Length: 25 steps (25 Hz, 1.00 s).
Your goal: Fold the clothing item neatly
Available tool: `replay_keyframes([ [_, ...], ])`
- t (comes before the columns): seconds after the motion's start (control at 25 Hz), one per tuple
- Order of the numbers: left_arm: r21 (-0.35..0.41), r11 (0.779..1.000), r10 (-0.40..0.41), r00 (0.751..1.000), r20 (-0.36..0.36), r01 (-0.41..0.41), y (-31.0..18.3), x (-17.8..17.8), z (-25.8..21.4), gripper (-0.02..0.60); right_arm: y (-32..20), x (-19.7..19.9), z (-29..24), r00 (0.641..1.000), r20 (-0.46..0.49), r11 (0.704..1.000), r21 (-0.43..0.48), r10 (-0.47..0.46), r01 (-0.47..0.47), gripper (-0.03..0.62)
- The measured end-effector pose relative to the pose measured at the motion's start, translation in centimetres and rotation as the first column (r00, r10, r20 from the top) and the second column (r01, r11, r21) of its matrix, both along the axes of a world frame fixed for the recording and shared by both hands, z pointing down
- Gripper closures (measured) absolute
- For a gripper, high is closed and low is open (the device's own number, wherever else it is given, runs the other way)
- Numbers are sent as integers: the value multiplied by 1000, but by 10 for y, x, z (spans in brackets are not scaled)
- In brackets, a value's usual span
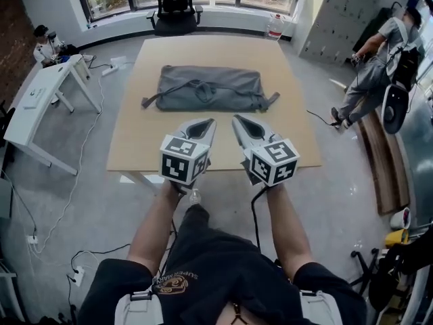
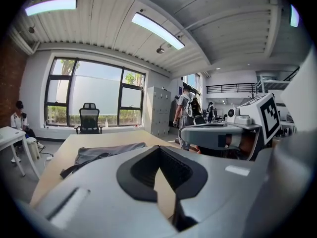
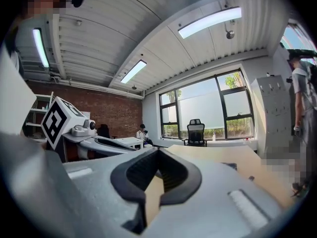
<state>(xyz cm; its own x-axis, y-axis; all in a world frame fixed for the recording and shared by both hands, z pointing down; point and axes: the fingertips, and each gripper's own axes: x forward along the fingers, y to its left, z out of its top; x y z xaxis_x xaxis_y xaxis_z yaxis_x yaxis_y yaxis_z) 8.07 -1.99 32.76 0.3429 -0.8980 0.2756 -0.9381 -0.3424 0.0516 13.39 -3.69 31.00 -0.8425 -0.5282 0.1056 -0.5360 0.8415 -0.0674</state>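
A grey clothing item (image 1: 210,89) lies in a long flat bundle across the far middle of the tan table (image 1: 135,147), with straps sticking out at both ends. My left gripper (image 1: 205,123) and right gripper (image 1: 239,120) hover side by side over the table's near edge, short of the garment. Both are shut with nothing between their jaws. In the left gripper view the garment (image 2: 104,153) lies ahead and to the left of the closed tips (image 2: 159,149). In the right gripper view, only bare table shows past the closed tips (image 3: 158,152).
A black office chair (image 1: 175,5) stands behind the table by the windows. A white desk (image 1: 40,100) is at the left, with a seated person (image 1: 46,42) beyond it. Another person (image 1: 379,66) stands at the right near a wooden bench (image 1: 382,161). Cables trail over the floor (image 1: 81,161).
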Motion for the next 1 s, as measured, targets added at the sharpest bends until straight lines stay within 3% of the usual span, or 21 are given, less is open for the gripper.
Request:
replay_keyframes([
  [0.52, 99, 995, 17, 1000, 17, -18, 45, 25, -51, 574, 52, 27, -49, 999, 37, 996, 94, 2, -6, 591],
  [1.0, 107, 994, 21, 1000, 17, -22, 58, 28, -54, 574, 65, 23, -52, 999, 50, 995, 100, -10, 5, 591],
])
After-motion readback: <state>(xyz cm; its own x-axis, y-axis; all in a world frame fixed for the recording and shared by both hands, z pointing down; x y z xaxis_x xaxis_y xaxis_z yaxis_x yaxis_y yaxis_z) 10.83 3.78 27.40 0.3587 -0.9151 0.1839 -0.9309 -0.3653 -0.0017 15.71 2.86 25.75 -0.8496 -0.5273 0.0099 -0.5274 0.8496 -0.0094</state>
